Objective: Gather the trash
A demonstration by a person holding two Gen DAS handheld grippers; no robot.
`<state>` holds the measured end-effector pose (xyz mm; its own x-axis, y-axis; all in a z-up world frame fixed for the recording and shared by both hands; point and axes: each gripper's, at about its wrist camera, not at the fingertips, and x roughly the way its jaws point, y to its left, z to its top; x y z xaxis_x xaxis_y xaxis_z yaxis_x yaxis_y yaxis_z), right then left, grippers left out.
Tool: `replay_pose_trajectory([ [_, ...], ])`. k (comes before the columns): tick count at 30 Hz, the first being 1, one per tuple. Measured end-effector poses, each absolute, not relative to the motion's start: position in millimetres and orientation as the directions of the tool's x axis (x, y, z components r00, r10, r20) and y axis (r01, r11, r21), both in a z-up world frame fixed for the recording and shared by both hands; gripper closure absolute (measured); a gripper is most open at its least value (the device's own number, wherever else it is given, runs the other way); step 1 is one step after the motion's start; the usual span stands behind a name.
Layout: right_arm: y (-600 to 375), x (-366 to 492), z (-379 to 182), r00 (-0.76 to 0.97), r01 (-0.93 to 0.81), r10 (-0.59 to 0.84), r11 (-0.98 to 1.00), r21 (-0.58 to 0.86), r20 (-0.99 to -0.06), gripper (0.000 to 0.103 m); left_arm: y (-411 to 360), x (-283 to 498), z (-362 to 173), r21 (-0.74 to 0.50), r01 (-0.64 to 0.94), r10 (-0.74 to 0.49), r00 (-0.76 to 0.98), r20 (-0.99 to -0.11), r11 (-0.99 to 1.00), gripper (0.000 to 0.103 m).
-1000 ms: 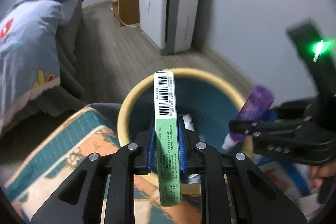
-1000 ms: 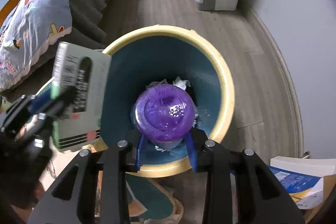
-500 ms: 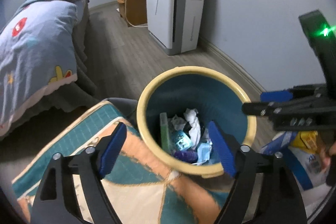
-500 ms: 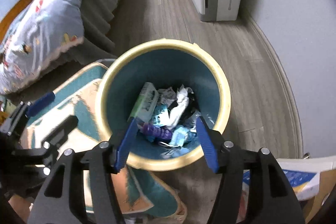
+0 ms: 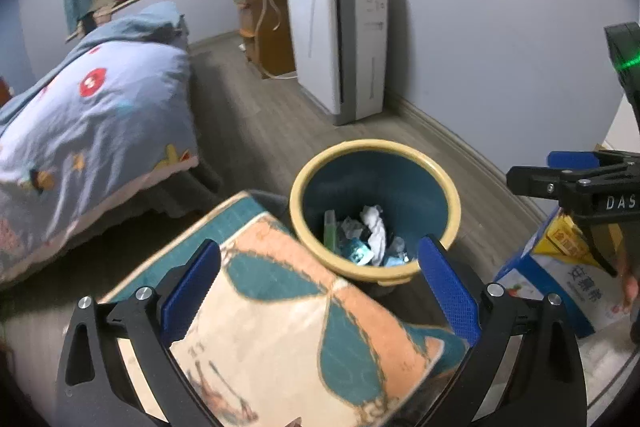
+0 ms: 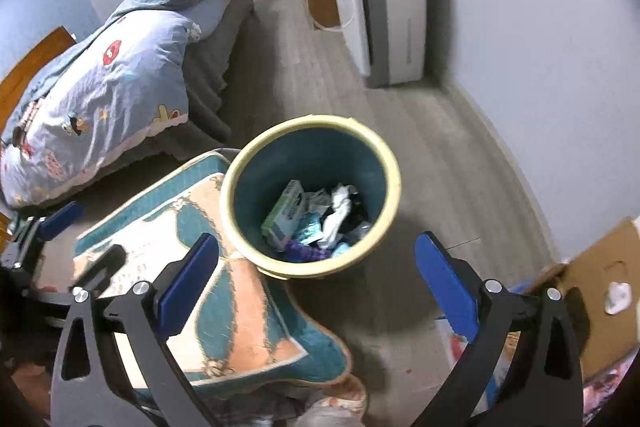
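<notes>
A bin with a yellow rim (image 5: 376, 146) (image 6: 308, 121) and teal inside stands on the floor, holding crumpled trash. A green box (image 5: 330, 227) (image 6: 286, 213) leans inside it, and a purple bottle (image 6: 304, 251) lies beside the box. My left gripper (image 5: 318, 247) hovers above and short of the bin, its jaws opening wide with nothing between them. My right gripper (image 6: 316, 241) hovers likewise, jaws opening and empty. Each gripper shows in the other's view: the right gripper (image 5: 568, 179) at the right edge, the left gripper (image 6: 60, 219) at the left edge.
A patterned teal and orange rug (image 5: 280, 327) (image 6: 224, 307) lies by the bin. A bed with a blue quilt (image 5: 92, 115) fills the left. A white air purifier (image 5: 340, 43) stands at the wall. A carton (image 5: 560, 267) and a cardboard box (image 6: 600, 287) sit at the right.
Both grippers opened, letting the green box and the purple bottle drop into the bin. Both then rose and drew back from the bin.
</notes>
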<state>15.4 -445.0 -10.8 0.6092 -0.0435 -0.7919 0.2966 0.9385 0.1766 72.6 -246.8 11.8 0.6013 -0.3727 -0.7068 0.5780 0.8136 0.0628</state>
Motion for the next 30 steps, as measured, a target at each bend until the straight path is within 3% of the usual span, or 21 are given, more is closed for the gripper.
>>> replay_pose_trajectory([
  [8, -430.4, 3.3, -0.3, 0.648, 0.275, -0.081, 0.952, 0.133, -0.757, 0.006, -238.5, 52.4, 15.1, 0.133, 0.540, -0.327, 0.668, -0.668, 0.831, 0.005],
  [14, -428.4, 8.1, -1.2, 0.648, 0.282, -0.104, 0.953, 0.111, -0.754, 0.006, -234.0, 63.8, 13.3, 0.071, 0.542, -0.360, 0.645, -0.674, 0.837, 0.005],
  [30, -429.1, 6.8, -0.8, 0.644, 0.311, -0.150, 0.947, 0.078, -0.750, 0.006, -235.4, 67.1, 7.0, 0.084, 0.544, -0.348, 0.639, -0.686, 0.835, 0.005],
])
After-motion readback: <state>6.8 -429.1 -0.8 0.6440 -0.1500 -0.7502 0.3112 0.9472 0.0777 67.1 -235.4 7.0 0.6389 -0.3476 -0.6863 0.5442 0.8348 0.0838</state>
